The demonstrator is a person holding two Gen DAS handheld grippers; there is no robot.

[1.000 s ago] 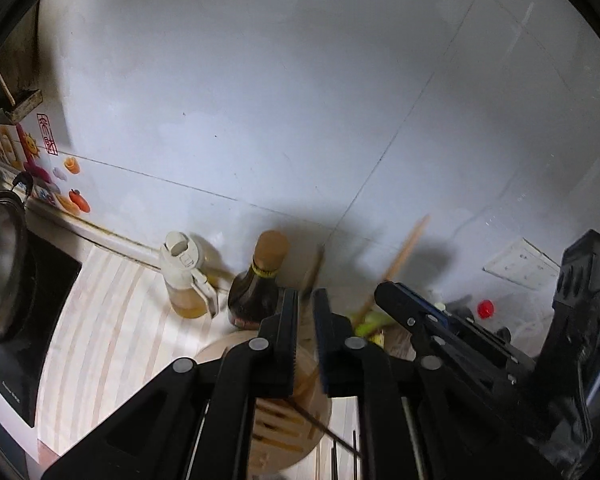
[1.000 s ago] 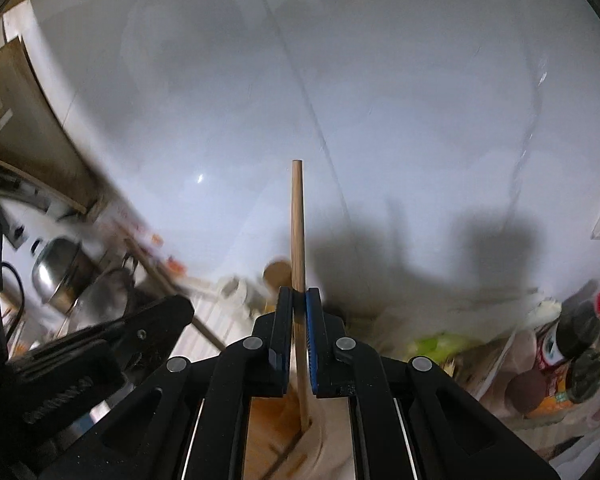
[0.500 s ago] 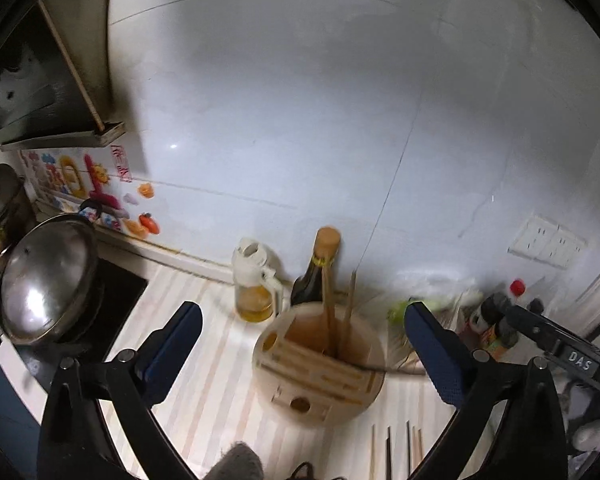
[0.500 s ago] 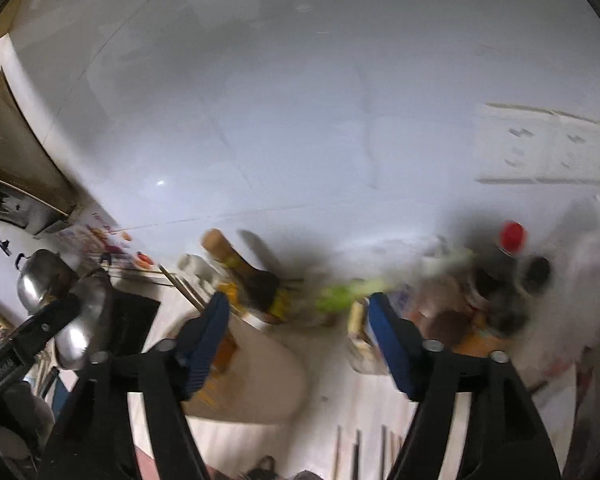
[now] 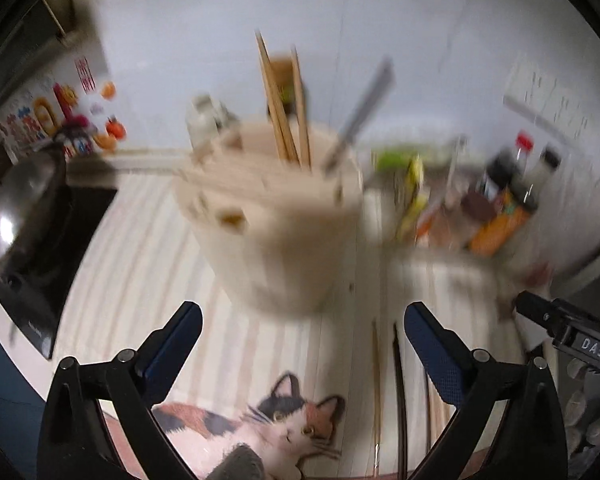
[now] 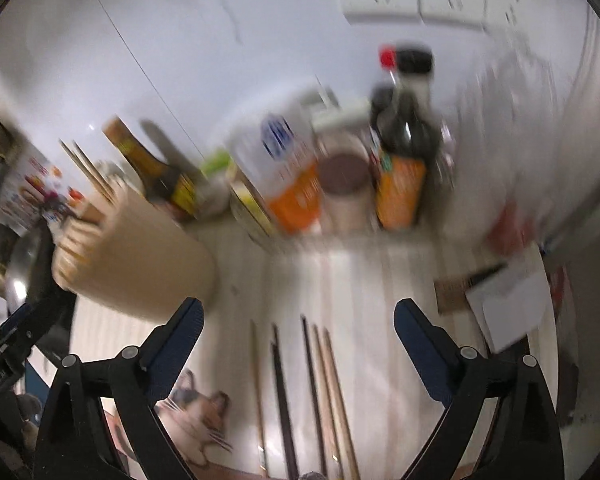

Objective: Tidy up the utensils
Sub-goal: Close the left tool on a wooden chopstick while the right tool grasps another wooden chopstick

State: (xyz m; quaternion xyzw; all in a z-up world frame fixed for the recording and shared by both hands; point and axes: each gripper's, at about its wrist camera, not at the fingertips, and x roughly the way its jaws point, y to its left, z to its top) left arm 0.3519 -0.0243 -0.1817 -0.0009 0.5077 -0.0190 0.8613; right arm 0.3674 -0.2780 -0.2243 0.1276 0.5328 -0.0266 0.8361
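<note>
The chopsticks [image 6: 320,392] that remain to be sorted lie side by side on the striped bench [image 6: 380,280], some dark and some of pale wood, just below and between the jaws of the right hand-held gripper [image 6: 298,322]; the same loose sticks show in the left wrist view at the lower right, near the cat picture [image 5: 284,416] on the mat. Behind them stands the round wooden holder [image 5: 276,232], which carries a few wooden chopsticks [image 5: 284,120] upright and one grey metal utensil [image 5: 356,120] that leans to the right.

A second ago both hand-held grippers were closed, the right one on a single wooden stick over the holder; now the left hand-held gripper [image 5: 302,338] stands wide apart with nothing between its pads, and the right one is opening, also with nothing between its pads; that stick, I judge, is now in the holder. Both views have swung from the wall down to the bench, and both are blurred.

For the task this means one delivery is finished and the next pick begins; several sticks on the bench are not yet collected. The bottles [image 6: 404,140] and packets at the wall, and the pan lid [image 5: 16,216] at the left, play no part.
</note>
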